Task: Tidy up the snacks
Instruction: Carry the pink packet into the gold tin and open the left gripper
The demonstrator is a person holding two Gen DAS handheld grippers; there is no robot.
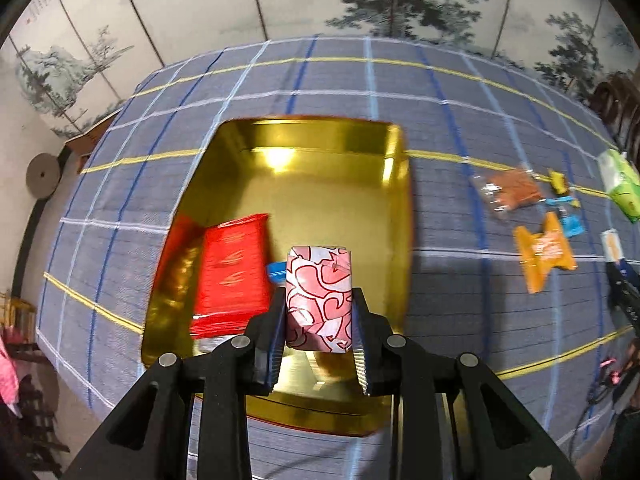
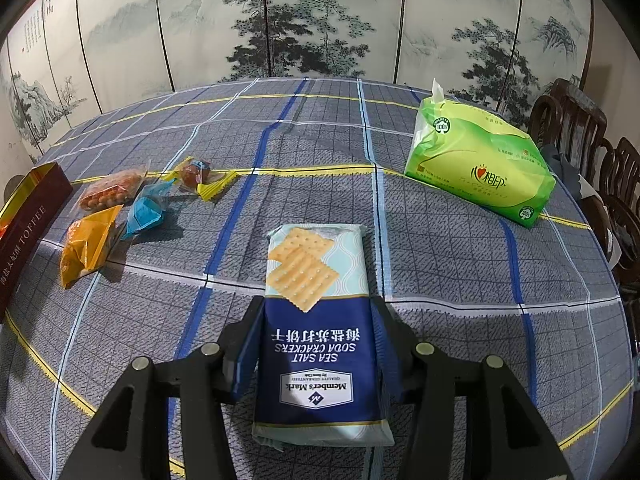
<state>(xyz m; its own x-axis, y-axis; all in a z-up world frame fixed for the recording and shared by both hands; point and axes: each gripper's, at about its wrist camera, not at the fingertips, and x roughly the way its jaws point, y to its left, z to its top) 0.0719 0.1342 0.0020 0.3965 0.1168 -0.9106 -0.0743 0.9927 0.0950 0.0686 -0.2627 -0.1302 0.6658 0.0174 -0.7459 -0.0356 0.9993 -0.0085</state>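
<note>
While my left gripper (image 1: 319,332) hangs over the near end of the gold tin (image 1: 400,184), its jaws are closed on a pink-and-white wrapped snack (image 1: 319,296) patterned with red swirls, which stands upright between the ribbed pads, held clear above the tin floor. Inside the tin, a red packet (image 1: 234,272) lies along the left wall, and a sliver of a blue wrapper (image 1: 276,271) shows between it and the snack I hold. The tin sits on the blue-grey plaid surface (image 1: 440,80).

My right gripper (image 2: 318,332) has its jaws clamped on the sides of a sea salt soda cracker pack (image 2: 318,280), the navy half between my fingers and the pale end with the cracker picture pointing away from me. I cannot tell whether the pack rests on the cloth or is lifted just off it.

Off to the left in the right wrist view, four small snacks lie near one another: an orange pouch (image 2: 86,244), a blue triangular packet (image 2: 146,216) just beside it, a clear bag of reddish-brown nuts (image 2: 110,194) behind them, and a yellow-ended wrapped sweet (image 2: 198,178) further back. The dark red outer wall of the tin, lettered TOFFEE, shows at the left edge of that view. A green pack of tissues (image 2: 480,164) sits well apart at the far right, near the dark wooden chairs (image 2: 572,120). A painted folding screen (image 2: 320,20) with pines and mountains stands behind the surface.
</note>
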